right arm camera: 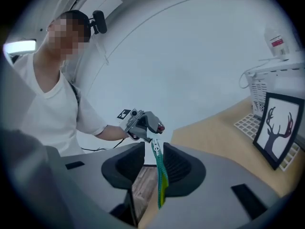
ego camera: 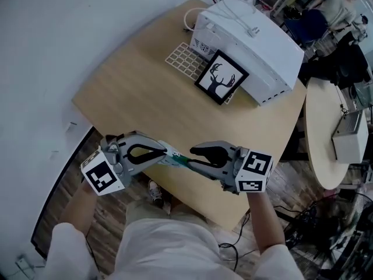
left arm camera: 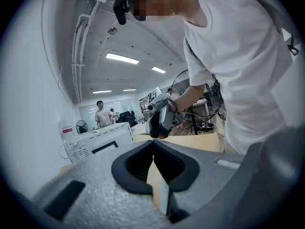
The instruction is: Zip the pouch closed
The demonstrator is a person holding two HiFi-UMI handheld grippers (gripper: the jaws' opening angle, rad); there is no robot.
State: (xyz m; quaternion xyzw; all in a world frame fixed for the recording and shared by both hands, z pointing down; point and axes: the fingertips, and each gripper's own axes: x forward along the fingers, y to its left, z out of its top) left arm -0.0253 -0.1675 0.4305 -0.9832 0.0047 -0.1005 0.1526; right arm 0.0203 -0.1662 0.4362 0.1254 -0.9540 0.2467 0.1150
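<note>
Before running the zip shut, locate the pouch (ego camera: 178,159): strung in the air between the two claws, straight ahead of each set of tips, above the near edge of the table (ego camera: 128,98). Take the long axis as running claw to claw, along the pointing line of both.

Read the left claw (ego camera: 165,151) as clenched, jaws fully together, apparently on the pouch end nearest it; only a thin pale edge visible low in the seam. Read the right claw (ego camera: 192,158) as released: jaws apart, green zip (right arm camera: 158,171) and white pull (right arm camera: 154,147) standing in the gap, pull at the mouth, zip close to the right-hand jaw and clear of the left-hand one, not pinched.

Judge the right claw as the working one, nearer the pull. Judge the next need as closing on the pull, then travelling along the axis against the anchoring left claw. Direction of closure: not readable here. Keep the strip taut and untwisted; expect slack or skew to jam the pull.

Beyond both claws, well apart: white box (ego camera: 250,45), deer picture (ego camera: 221,77) propped against it, grid mat (ego camera: 183,60) beside. Off past the right claw, a round table (ego camera: 323,127). Below the claws, lap (ego camera: 169,241) and floor (ego camera: 294,182). Nothing between tips and pouch; no obstruction judged along the axis.
</note>
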